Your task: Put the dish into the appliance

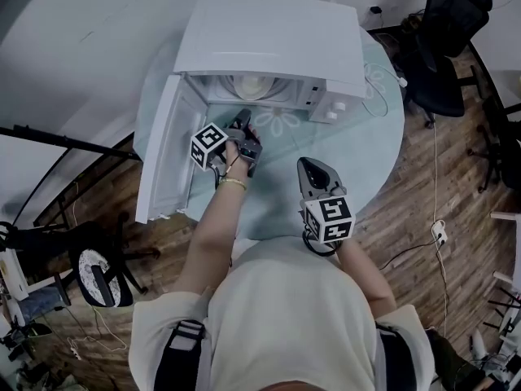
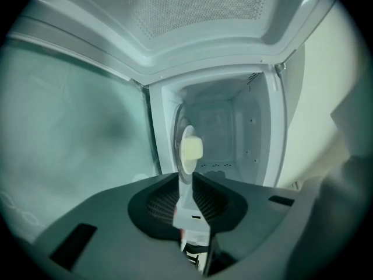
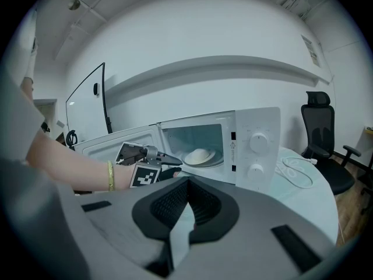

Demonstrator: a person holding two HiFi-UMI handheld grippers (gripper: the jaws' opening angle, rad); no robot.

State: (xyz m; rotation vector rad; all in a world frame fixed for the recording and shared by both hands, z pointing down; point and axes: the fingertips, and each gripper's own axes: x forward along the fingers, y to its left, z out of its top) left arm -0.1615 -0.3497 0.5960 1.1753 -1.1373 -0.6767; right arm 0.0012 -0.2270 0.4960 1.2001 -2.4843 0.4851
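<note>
1. White microwave [image 1: 269, 35], standing on the table with two round knobs [image 3: 258, 140] on its right-hand panel.
2. The door [image 1: 159, 157] is swung wide open to the person's left, so the chamber is open to view.
3. Cream dish [image 3: 199, 155], rounded on top. It lies low inside the chamber, about the middle. From the head view only a pale arc of it shows under the top edge of the microwave.
4. The left gripper [image 1: 242, 117] is held at the mouth of the microwave and points into the chamber. Its jaws stand a little apart with a narrow gap, and nothing is pinched between them. The dish shows just beyond the tips. Whether the tips touch its edge cannot be told.
5. The right gripper [image 1: 304, 163] is held over the table in front of the microwave, well apart from it, and points toward the open chamber. Its jaws are closed tip to tip and hold nothing.
6. Round table [image 1: 366, 145] with a pale blue-green top that carries a flower pattern.
7. White cable [image 3: 294, 171], looped on the table to the right of the microwave.
8. Thin bracelet [image 1: 232, 183] on the person's left wrist.
9. Black office chair [image 1: 444, 47], on the wooden floor [image 1: 423, 210] beyond the table, to the right.
</note>
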